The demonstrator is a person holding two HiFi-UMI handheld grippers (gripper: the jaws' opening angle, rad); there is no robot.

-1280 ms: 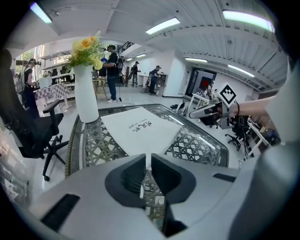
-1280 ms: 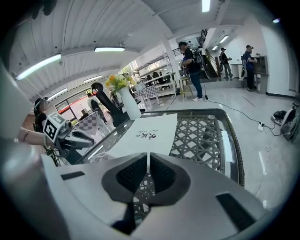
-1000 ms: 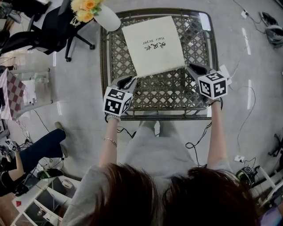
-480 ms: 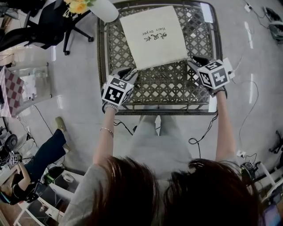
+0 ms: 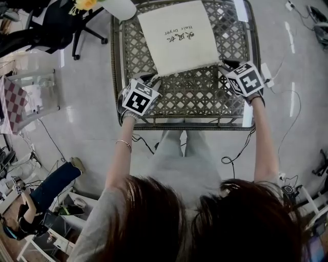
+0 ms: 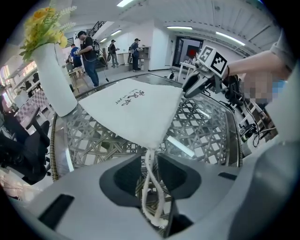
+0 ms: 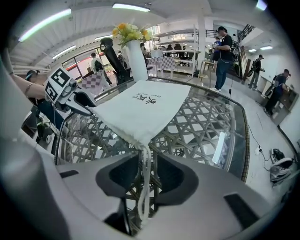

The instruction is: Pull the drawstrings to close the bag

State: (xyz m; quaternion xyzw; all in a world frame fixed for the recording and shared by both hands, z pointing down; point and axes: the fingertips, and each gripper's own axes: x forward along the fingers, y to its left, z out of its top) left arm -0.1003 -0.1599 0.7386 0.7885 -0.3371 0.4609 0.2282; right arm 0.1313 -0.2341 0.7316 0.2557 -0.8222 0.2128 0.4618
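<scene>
A white cloth bag (image 5: pixel 177 36) with dark print lies flat on the lattice table (image 5: pixel 184 126). My left gripper (image 5: pixel 152 79) is at the bag's near left corner and my right gripper (image 5: pixel 225 65) at its near right corner. In the left gripper view a twisted white drawstring (image 6: pixel 150 187) runs from the bag's corner between the parted jaws of the left gripper (image 6: pixel 149 161), ending in a knot. In the right gripper view the other drawstring (image 7: pixel 144 187) hangs slack between the parted jaws of the right gripper (image 7: pixel 146 161). Neither string is pinched.
A white vase (image 5: pixel 115 6) with yellow flowers stands at the table's far left corner, close to the bag. A black office chair (image 5: pixel 41 30) is left of the table. Cables (image 5: pixel 236 153) trail on the floor. Several people stand in the background (image 6: pixel 89 44).
The table, bag and both grippers sit higher in the head view than a second ago. Both grippers stay at the bag's near corners, and the bag lies flat as before.
</scene>
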